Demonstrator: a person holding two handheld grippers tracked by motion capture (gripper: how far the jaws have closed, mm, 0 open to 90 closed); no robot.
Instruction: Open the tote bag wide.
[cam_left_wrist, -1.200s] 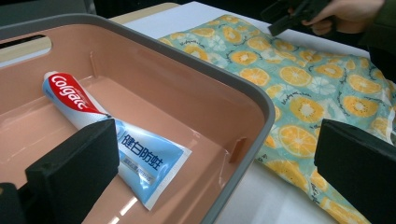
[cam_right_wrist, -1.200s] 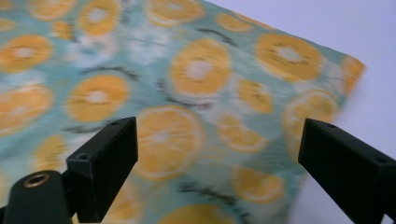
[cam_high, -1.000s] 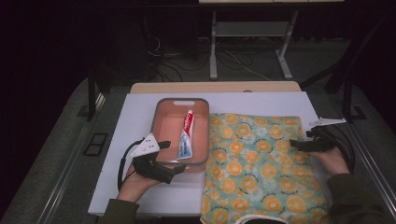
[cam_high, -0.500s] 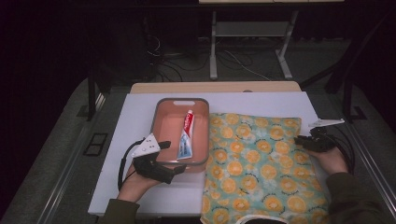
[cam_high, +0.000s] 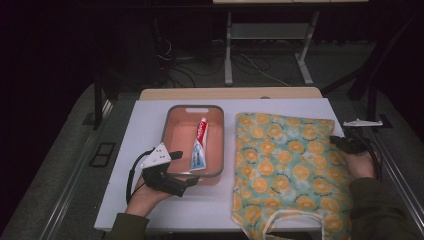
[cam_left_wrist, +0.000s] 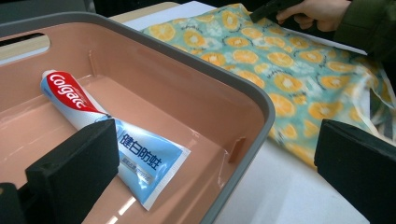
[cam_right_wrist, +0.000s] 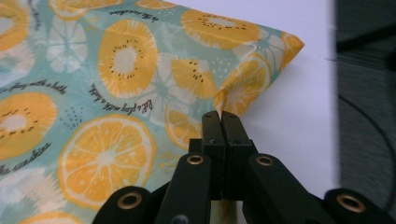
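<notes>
Right claw (cam_right_wrist: 220, 116) clenched on the edge of the fruit-print cloth bag (cam_high: 285, 165): in the right gripper view the jaws meet flat, with a pinch of fabric puckered up at the tips. Jaws have just been closing, fabric between them. Grip point is on the bag's right edge, near its far right corner, seen in the high view at the right claw (cam_high: 336, 141).

Bag lies flat on the right half of the white table (cam_high: 150, 200), orange and kiwi slices on teal. Its handle loop hangs over the near table edge. Left edge of the bag is just beside the tray, not overlapping as far as I can tell.

Left claw (cam_high: 185, 167) released: jaws stand wide apart, nothing between the pads. In the left gripper view one jaw sits inside the pink tray (cam_left_wrist: 252, 98), just beside the toothpaste tube (cam_left_wrist: 116, 140), the other outside over the table. So it straddles the tray's near right wall, no contact visible.

Toothpaste tube lies flat in the tray, cap end far, crimped end toward the person.
</notes>
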